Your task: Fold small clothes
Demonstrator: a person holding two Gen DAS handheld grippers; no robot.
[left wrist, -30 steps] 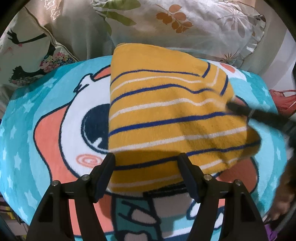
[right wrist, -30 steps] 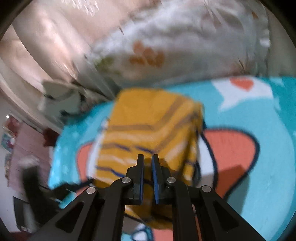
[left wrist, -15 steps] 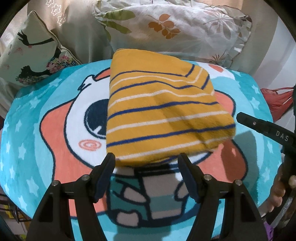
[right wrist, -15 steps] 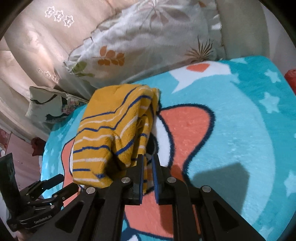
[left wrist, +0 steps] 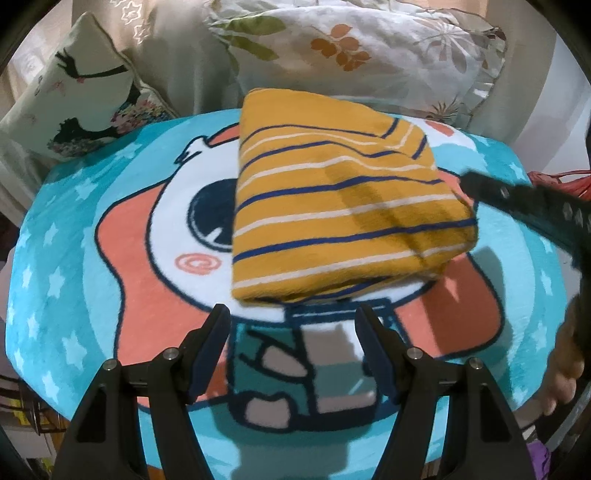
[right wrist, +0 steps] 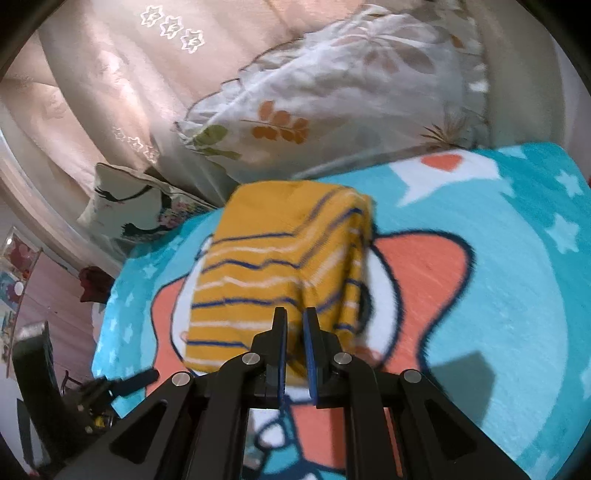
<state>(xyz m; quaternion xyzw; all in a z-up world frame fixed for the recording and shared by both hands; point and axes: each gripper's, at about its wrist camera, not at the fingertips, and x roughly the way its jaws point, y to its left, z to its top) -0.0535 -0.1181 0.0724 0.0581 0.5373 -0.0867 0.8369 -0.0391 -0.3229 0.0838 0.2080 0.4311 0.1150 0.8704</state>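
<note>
Left gripper (left wrist: 293, 325) low in its own view, jaws spread wide, nothing between them, hovering just short of the near edge of the folded garment (left wrist: 332, 218). Garment: mustard-yellow knit with navy and cream stripes, folded into a rough rectangle, lying flat on the middle of a cartoon-print blanket (left wrist: 92, 280) in teal, coral and white. Near edge showing stacked layers, a little uneven at the right corner.

Right gripper (right wrist: 294, 325) nearly closed, only a thin slit between the blue pads; tips over the garment's (right wrist: 266, 273) near right corner, though whether cloth is pinched between them cannot be told. Same gripper (left wrist: 517, 199) visible from the left wrist as a dark, motion-blurred bar reaching in from the right edge to the garment's right side, with part of the person's hand (left wrist: 565, 373) below it.

Beyond the blanket, propped behind it: white pillow (left wrist: 354, 55) printed with orange and green leaves, and to the left a smaller cushion (left wrist: 77, 96) with a dark figure print. Pale curtain with star embroidery (right wrist: 173, 29) behind both. Right-wrist view slightly blurred throughout.
</note>
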